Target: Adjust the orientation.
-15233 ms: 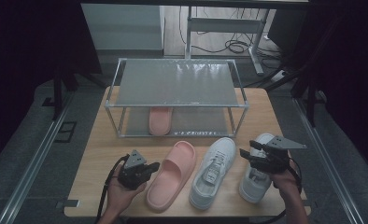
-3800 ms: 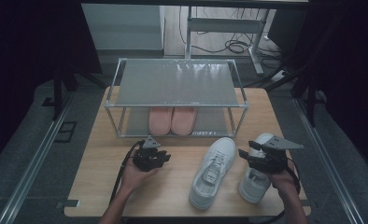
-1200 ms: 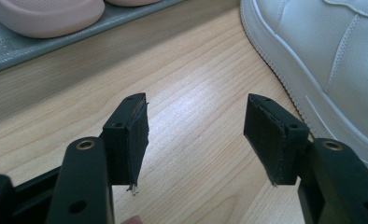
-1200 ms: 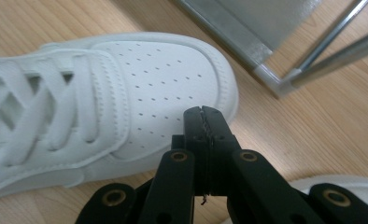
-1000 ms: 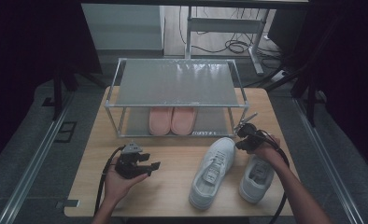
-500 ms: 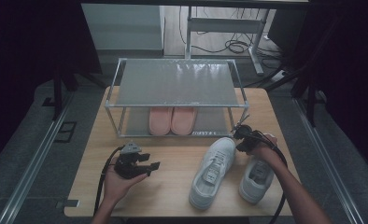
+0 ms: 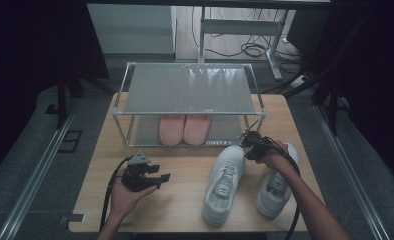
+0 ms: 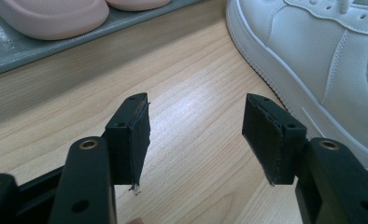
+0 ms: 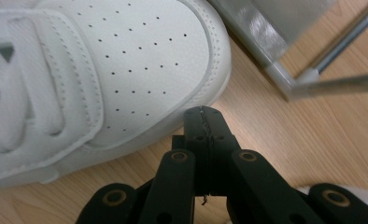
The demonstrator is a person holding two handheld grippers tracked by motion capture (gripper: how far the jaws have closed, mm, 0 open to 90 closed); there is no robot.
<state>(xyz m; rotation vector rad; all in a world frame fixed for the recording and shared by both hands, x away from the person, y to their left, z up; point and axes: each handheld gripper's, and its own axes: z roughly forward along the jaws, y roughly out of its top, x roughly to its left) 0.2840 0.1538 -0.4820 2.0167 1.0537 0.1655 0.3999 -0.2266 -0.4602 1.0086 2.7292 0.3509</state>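
Right gripper (image 9: 204, 122): jaws pressed together on nothing, tip just beside the toe of the left white sneaker (image 7: 225, 183), likely placed to nudge it toward the shoe rack (image 7: 188, 86), whose corner post is close by. Left gripper (image 7: 155, 176): jaws apart and empty, resting on the table (image 7: 185, 200), probably waiting its turn. The right white sneaker (image 7: 275, 187) lies under the right forearm; pink slippers (image 7: 184, 129) sit side by side on the rack's lower shelf.

place: you're in a lab-style recording room | signs: dark curtains (image 7: 30, 60) left and right, floor rails (image 7: 32, 175), loose cables (image 7: 245, 49) far behind your wooden worktop (image 7: 185, 200)
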